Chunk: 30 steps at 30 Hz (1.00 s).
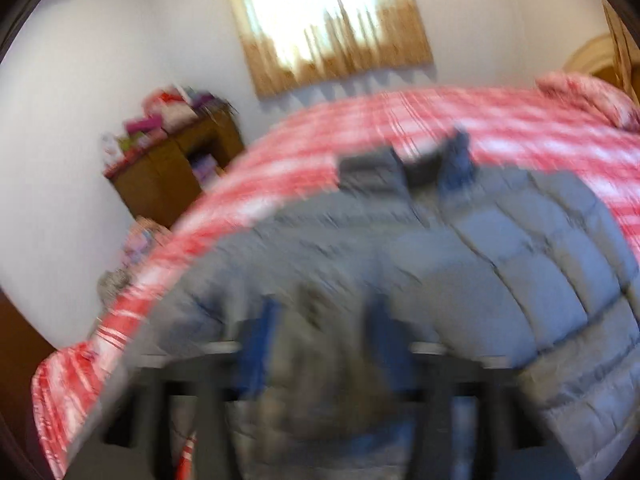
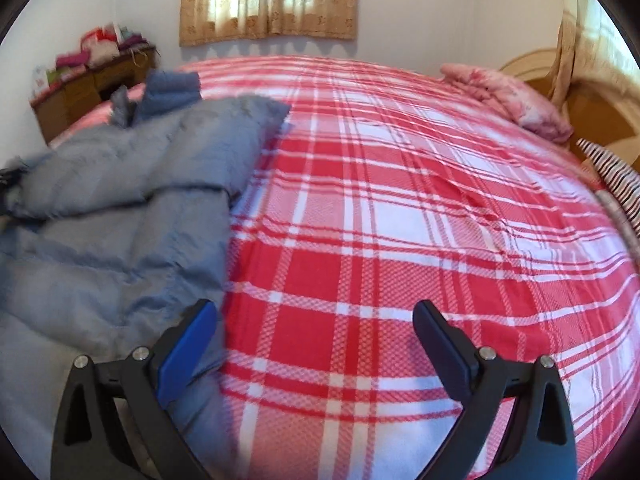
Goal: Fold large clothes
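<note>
A grey quilted puffer jacket (image 2: 120, 200) lies on the left part of a bed with a red and white plaid sheet (image 2: 400, 200). It also fills the lower half of the blurred left wrist view (image 1: 500, 260). My left gripper (image 1: 324, 336) has grey jacket fabric bunched between its blue pads and appears shut on it; motion blur hides the detail. My right gripper (image 2: 316, 316) is open and empty, low over the sheet, with its left finger (image 2: 192, 344) right at the jacket's right edge.
A pink folded blanket (image 2: 508, 96) and a striped pillow (image 2: 616, 184) lie at the bed's far right by a wooden headboard (image 2: 592, 112). A wooden cabinet (image 2: 80, 84) piled with items stands left of the bed. A curtained window (image 2: 268, 0) is on the back wall.
</note>
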Tool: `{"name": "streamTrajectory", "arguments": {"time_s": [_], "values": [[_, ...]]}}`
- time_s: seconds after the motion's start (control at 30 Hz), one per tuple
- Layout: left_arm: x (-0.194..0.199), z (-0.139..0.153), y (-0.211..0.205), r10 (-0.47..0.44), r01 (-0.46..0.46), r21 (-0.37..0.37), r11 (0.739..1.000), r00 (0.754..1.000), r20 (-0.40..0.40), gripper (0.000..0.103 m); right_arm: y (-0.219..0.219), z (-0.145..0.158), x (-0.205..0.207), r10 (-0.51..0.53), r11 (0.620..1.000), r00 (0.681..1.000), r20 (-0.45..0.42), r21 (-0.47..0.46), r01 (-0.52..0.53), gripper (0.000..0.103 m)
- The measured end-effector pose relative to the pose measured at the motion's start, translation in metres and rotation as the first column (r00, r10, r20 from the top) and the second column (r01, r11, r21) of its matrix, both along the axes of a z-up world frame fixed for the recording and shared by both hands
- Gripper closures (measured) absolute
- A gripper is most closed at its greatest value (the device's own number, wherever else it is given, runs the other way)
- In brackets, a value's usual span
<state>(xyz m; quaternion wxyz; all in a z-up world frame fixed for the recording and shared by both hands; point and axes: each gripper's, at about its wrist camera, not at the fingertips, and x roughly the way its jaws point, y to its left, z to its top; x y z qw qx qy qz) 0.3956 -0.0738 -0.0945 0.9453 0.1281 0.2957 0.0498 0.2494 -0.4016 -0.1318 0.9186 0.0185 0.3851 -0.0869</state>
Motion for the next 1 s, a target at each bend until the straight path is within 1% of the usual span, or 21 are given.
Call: {"name": "streamTrajectory", "arguments": {"time_s": [0.03,0.07,0.1,0.13,0.17,0.2,0.27,0.33,0.37,0.4,0.43,0.5,0.53,0.57,0.6,0.63,0.7,0.77,0.83,1.0], "values": [[-0.004,0.01,0.006,0.029,-0.03,0.009,1.0,0.998,0.057,0.007,-0.003,0.01,0.0,0.008,1.0,1.0,0.008,0.0,-0.008,0.01],[-0.006,0.017,0.011,0.05,-0.051,0.005,0.999,0.994,0.101,0.006,-0.005,0.02,0.004,0.015,1.0,1.0,0.015,-0.004,-0.015,0.014],[-0.006,0.022,0.013,0.056,-0.056,-0.003,0.998,0.991,0.12,0.006,-0.008,0.031,0.01,0.021,1.0,1.0,0.019,-0.003,-0.021,0.022],[-0.004,0.026,0.015,0.062,-0.061,-0.015,0.998,0.99,0.128,0.006,-0.008,0.037,0.017,0.027,1.0,1.0,0.017,0.004,-0.027,0.031],[0.0,0.03,0.014,0.078,-0.074,-0.034,0.997,0.99,0.122,0.006,-0.01,0.043,0.026,0.03,0.999,0.999,0.017,0.016,-0.031,0.035],[0.005,0.032,0.012,0.085,-0.079,-0.052,0.996,0.99,0.112,0.006,-0.009,0.049,0.039,0.036,0.999,0.999,0.022,0.025,-0.036,0.043],[0.018,0.029,0.005,0.078,-0.07,-0.105,0.992,0.994,0.076,0.006,-0.006,0.056,0.069,0.031,0.999,0.999,0.042,0.03,-0.032,0.044],[0.03,0.021,-0.01,0.061,-0.056,-0.104,0.993,0.997,0.054,0.006,0.0,0.053,0.094,0.035,0.998,0.998,0.051,0.056,-0.038,0.045],[0.039,0.013,-0.019,0.047,-0.042,-0.09,0.995,0.998,0.05,0.006,0.006,0.049,0.112,0.053,0.995,0.997,0.06,0.079,-0.058,0.046],[0.044,0.006,-0.026,0.038,-0.034,-0.077,0.996,0.998,0.047,0.006,0.01,0.045,0.122,0.061,0.994,0.996,0.069,0.091,-0.068,0.049],[0.053,-0.005,-0.032,0.036,-0.034,-0.057,0.998,0.999,0.036,0.006,0.015,0.039,0.133,0.063,0.992,0.995,0.073,0.106,-0.071,0.05],[0.069,-0.03,-0.041,0.031,-0.032,-0.028,0.999,0.999,-0.019,0.006,0.028,0.02,0.157,0.076,0.987,0.995,0.065,0.14,-0.084,0.05],[0.076,-0.04,-0.043,0.043,-0.044,-0.009,0.999,0.998,-0.049,0.006,0.033,0.012,0.165,0.081,0.985,0.995,0.053,0.149,-0.088,0.05],[0.088,-0.056,-0.041,0.066,-0.065,0.017,0.998,0.993,-0.095,0.006,0.039,0.003,0.173,0.087,0.985,0.996,0.034,0.146,-0.091,0.05],[0.094,-0.066,-0.039,0.077,-0.074,0.024,0.997,0.989,-0.13,0.006,0.043,-0.008,0.179,0.086,0.988,0.996,0.008,0.127,-0.086,0.05],[0.099,-0.072,-0.035,0.084,-0.082,0.014,0.996,0.984,-0.157,0.006,0.046,-0.015,0.183,0.086,0.99,0.996,-0.008,0.117,-0.084,0.05],[0.105,-0.082,-0.026,0.075,-0.087,-0.049,0.995,0.977,-0.198,0.006,0.048,-0.035,0.184,0.1,0.988,0.994,-0.033,0.124,-0.095,0.05],[0.11,-0.086,-0.02,0.07,-0.091,-0.088,0.992,0.973,-0.222,0.005,0.043,-0.038,0.181,0.095,0.984,0.995,-0.028,0.152,-0.089,0.05],[0.113,-0.089,-0.019,0.077,-0.101,-0.095,0.99,0.97,-0.231,0.003,0.04,-0.04,0.179,0.092,0.983,0.995,-0.029,0.161,-0.086,0.05],[0.119,-0.091,-0.017,0.09,-0.117,-0.1,0.988,0.967,-0.237,0.001,0.043,-0.04,0.176,0.09,0.987,0.995,-0.034,0.135,-0.085,0.05]]}}
